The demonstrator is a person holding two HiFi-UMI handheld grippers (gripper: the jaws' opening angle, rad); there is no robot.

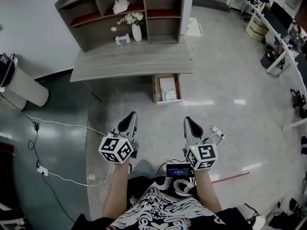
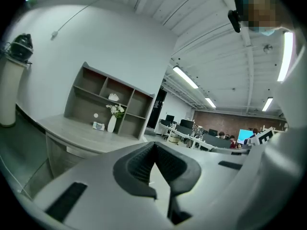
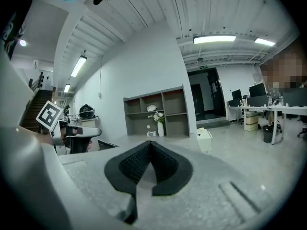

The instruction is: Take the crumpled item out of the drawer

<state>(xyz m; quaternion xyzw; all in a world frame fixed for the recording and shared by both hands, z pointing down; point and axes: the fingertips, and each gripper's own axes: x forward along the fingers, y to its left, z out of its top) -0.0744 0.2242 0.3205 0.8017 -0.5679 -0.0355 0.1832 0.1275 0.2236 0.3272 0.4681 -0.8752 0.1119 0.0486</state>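
Observation:
The drawer (image 1: 157, 87) stands pulled out under the right end of the grey desk (image 1: 134, 61). Inside it lie a flat white sheet and, at the front, a pale crumpled item (image 1: 169, 96). My left gripper (image 1: 130, 118) and right gripper (image 1: 189, 122) hang side by side over the floor, well short of the drawer and pointing toward it. Both are shut with nothing between the pads. The left gripper view shows its jaws (image 2: 154, 145) closed in front of the desk (image 2: 81, 133). The right gripper view shows the same for its jaws (image 3: 150, 144).
A shelf unit (image 1: 120, 13) on the desk holds a white crumpled thing (image 1: 120, 5), a vase of flowers (image 1: 136, 28) and a small box (image 1: 123, 39). A white cylinder (image 1: 24, 87) stands at left, with cables (image 1: 57, 123) across the floor. A white bin (image 1: 194, 28) sits right of the desk.

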